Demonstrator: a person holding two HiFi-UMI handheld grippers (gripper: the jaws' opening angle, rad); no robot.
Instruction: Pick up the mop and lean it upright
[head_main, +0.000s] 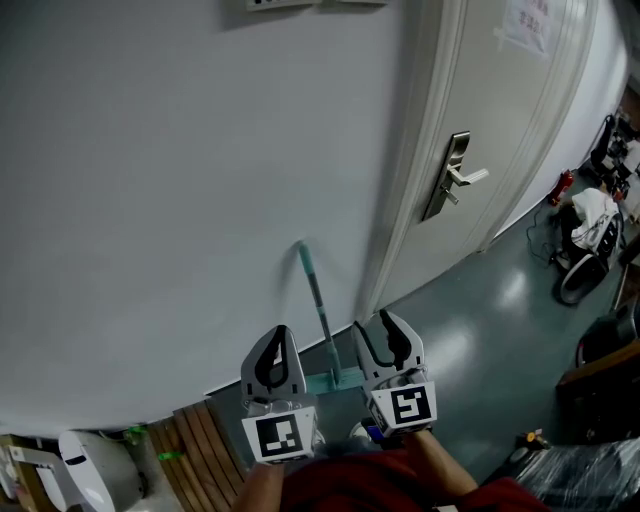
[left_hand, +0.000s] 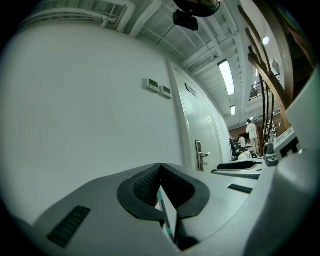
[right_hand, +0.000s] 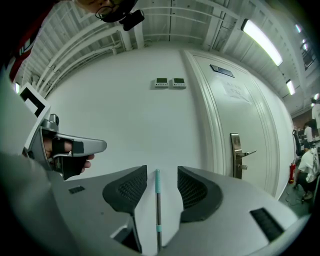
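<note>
A grey-green floor (head_main: 480, 330) meets a plain white wall (head_main: 150, 200). Nearest, the left gripper (head_main: 279, 336) has its jaws pressed together on nothing, and the right gripper (head_main: 380, 330) has its jaws apart and empty. Beyond both pairs of jaws the mop (head_main: 318, 300) leans upright on that wall, ungripped. The task looks essentially finished.

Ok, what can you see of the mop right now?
The mop stands near upright, its top leaning on the white wall left of the door. It has a thin grey, metal-looking pole, a teal grip at the top, a teal band lower down and a flat teal head on the floor. Neither tongs seem to touch it: the right tongs are open with it in line beyond, the left tongs shut.
</note>
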